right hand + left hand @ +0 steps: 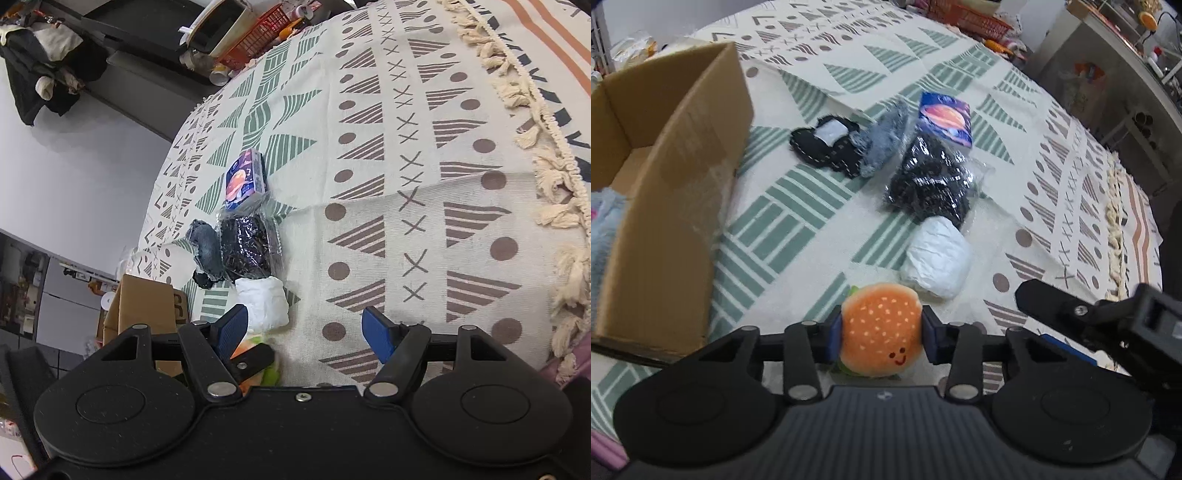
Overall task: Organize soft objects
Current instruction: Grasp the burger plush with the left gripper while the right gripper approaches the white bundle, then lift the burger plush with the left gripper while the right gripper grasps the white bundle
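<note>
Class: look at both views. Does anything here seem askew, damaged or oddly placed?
Nothing looks damaged or spilled. The left tool grips the burger plush squarely. The cardboard box stands open, and the remaining soft items, such as the white bundle, lie loosely scattered on the cloth.

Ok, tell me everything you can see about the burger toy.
The burger is a small round plush: orange bun with pale seed dots, a red smiley face low on it, green lettuce at the edges. It looks soft and fuzzy. The left tool pinches it between blue pads, above the patterned cloth.
</note>
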### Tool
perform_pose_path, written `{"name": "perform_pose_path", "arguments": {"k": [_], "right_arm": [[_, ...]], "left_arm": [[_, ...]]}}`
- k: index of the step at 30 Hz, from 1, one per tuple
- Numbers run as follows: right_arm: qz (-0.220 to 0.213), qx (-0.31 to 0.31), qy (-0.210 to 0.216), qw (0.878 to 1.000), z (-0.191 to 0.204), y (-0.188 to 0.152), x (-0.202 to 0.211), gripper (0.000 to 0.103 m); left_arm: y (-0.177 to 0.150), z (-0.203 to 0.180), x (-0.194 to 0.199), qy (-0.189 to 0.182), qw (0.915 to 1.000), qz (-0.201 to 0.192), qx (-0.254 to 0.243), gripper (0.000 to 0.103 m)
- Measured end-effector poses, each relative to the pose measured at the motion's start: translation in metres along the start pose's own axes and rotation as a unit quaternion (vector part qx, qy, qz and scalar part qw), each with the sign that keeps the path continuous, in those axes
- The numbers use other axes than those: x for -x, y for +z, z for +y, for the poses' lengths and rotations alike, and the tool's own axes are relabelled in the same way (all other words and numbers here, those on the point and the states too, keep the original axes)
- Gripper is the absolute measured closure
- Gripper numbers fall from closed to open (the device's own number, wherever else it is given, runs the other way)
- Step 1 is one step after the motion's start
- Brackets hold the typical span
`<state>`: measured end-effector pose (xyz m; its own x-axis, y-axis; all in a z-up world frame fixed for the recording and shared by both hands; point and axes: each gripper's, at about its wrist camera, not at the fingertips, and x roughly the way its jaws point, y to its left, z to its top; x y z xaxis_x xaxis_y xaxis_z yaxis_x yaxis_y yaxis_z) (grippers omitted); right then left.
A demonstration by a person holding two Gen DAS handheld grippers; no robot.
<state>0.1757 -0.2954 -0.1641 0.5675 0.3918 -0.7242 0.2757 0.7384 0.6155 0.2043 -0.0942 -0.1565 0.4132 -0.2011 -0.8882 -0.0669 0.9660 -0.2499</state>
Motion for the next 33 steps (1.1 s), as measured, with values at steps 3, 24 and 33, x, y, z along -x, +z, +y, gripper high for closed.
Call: {"name": "perform_pose_path", "arguments": {"k": [3, 24, 33], "right_arm": [[0.000, 0.004, 0.002, 1.000, 0.001, -0.001, -0.006, 0.034], [-0.009, 0.014, 0.027, 0.999, 0.015, -0.006, -0.046, 0.035], [-0.010, 0.027, 0.025, 0.999, 0.014, -0.007, -0.040, 0.077]], "left_arm": [[0.002, 0.005, 0.008, 0.004, 0.9999, -0.010, 0.001, 0.062], [0.017, 0.026, 0.019, 0.015, 0.9991, -0.034, 0.019, 0.062], [0.019, 0.023, 0.020, 0.026, 0.9987, -0.038, 0.021, 0.062]]}}
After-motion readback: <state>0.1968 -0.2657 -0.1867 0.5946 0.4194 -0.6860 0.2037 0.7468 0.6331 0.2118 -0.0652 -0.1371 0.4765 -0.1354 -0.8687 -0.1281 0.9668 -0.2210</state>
